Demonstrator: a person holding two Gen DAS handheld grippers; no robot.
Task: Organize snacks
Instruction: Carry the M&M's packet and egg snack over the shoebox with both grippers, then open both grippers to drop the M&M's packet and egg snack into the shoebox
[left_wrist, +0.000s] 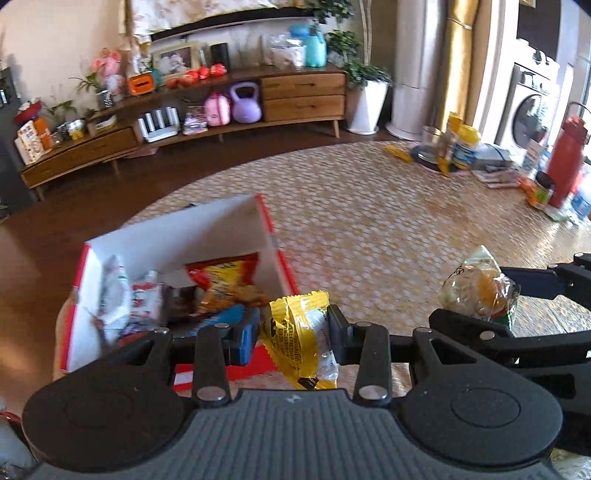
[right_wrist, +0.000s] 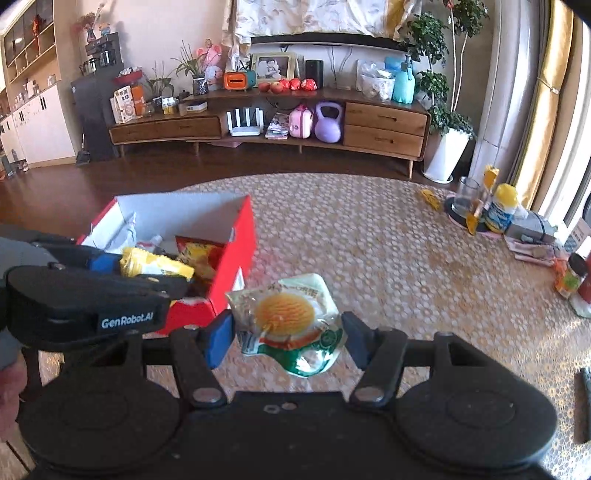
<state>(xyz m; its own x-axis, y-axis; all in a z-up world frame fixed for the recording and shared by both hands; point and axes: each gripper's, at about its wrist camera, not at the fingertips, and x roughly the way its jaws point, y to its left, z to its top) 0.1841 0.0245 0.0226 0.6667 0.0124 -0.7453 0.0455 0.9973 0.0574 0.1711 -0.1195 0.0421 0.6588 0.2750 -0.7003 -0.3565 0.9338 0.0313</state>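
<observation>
Both grippers clamped, side by side.
Left gripper (left_wrist: 291, 332) and right gripper (right_wrist: 288, 328) each pinch something; a bare hand (right_wrist: 9, 384) seemingly grips the left one.

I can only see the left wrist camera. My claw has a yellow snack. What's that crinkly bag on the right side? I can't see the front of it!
Observer: The right claw grips it: a clear packet with a round orange-yellow snack inside and green-red printing below.
Operator: What color is the outside of the box?
Observer: The box is red on the side facing the right camera.
Operator: Is my yellow snack over the box?
Observer: The yellow snack in the left claw sits at the box's near edge, above the opening.
</observation>
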